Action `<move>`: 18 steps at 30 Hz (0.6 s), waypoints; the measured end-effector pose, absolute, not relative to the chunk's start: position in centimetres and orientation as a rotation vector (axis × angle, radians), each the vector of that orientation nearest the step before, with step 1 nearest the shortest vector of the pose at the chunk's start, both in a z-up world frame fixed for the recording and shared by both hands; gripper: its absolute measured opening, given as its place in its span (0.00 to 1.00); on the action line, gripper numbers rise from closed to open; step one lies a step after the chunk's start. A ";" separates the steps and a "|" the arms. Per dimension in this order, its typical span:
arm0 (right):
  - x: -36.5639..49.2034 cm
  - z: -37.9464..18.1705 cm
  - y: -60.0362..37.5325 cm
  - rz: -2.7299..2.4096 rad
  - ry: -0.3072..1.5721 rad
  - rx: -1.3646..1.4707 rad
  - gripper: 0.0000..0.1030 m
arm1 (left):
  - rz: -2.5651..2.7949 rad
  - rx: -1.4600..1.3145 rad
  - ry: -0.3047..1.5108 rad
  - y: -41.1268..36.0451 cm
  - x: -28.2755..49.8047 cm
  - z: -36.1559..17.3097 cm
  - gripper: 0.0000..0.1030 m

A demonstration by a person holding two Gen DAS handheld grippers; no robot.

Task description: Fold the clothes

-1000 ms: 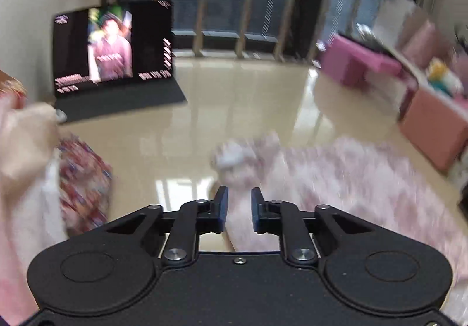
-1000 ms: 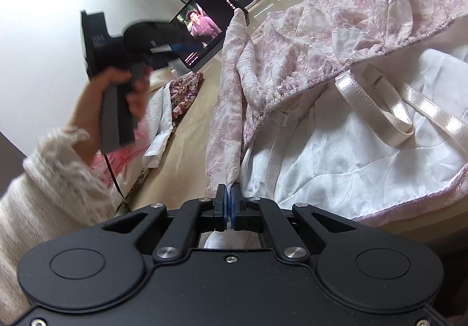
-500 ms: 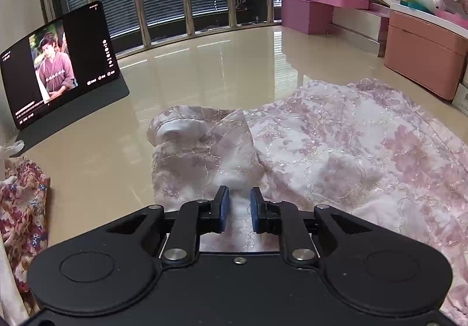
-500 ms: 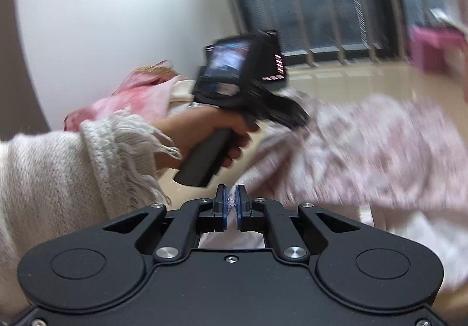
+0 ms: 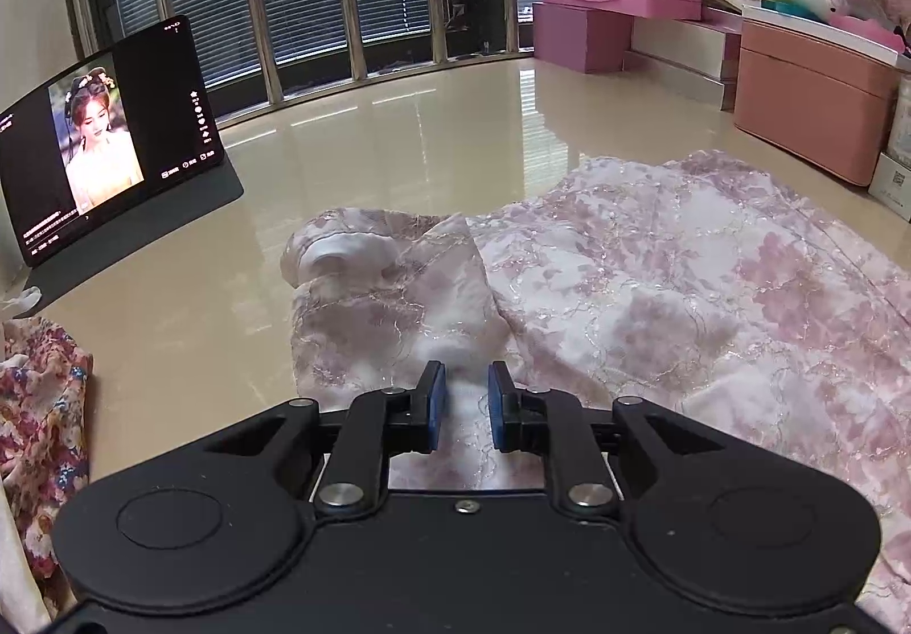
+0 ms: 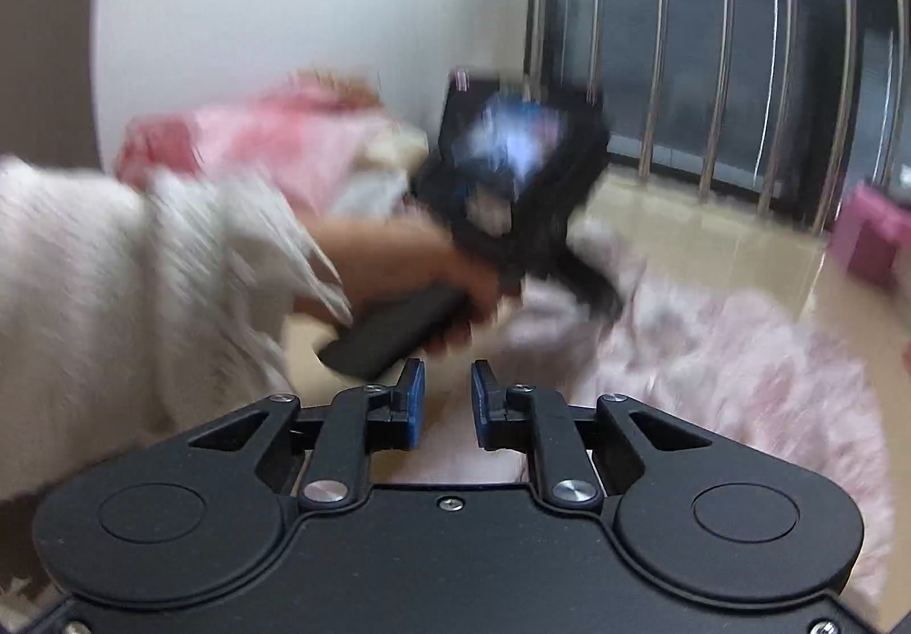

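Between the spread pads of the left gripper (image 5: 462,409) a ridge of the pink dress (image 5: 655,292) is seen, unpinched. The right gripper (image 6: 447,400) has just been opening, nothing gripped. Bare floor (image 5: 370,144) lies far; tablet (image 5: 108,139) far left, boxes (image 5: 808,110) right.

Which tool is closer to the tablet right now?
Left. The left tool sits over the pink floral garment, with the tablet ahead to its left. The right tool, jaws just opened, is behind the left hand.
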State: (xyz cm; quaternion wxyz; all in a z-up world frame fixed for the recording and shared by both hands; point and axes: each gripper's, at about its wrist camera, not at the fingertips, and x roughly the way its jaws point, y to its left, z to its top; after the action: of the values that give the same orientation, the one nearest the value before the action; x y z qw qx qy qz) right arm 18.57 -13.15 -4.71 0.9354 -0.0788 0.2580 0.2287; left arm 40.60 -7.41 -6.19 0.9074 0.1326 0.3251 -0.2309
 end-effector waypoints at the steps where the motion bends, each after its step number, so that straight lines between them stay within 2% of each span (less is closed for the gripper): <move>1: 19.2 -5.6 -13.1 0.456 0.569 -0.157 0.17 | -0.476 0.276 0.669 -7.4 40.6 -6.2 0.17; 3: 20.5 -7.3 -13.1 0.433 0.651 -0.148 0.17 | -0.478 0.283 0.665 -7.5 40.6 -6.2 0.17; 6: 20.0 -8.4 -13.4 0.428 0.649 -0.134 0.17 | -0.470 0.297 0.667 -7.6 41.5 -6.0 0.24; 18: 18.2 -8.3 -13.2 0.410 0.628 -0.140 0.19 | -0.397 0.234 0.664 -7.9 47.4 -6.1 0.26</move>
State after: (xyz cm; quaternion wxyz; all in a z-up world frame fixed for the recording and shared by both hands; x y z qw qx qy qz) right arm 18.18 -13.22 -8.27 0.9282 -0.0681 0.3063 0.2001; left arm 47.40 -7.93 -6.14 0.9194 0.1137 0.3232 -0.1931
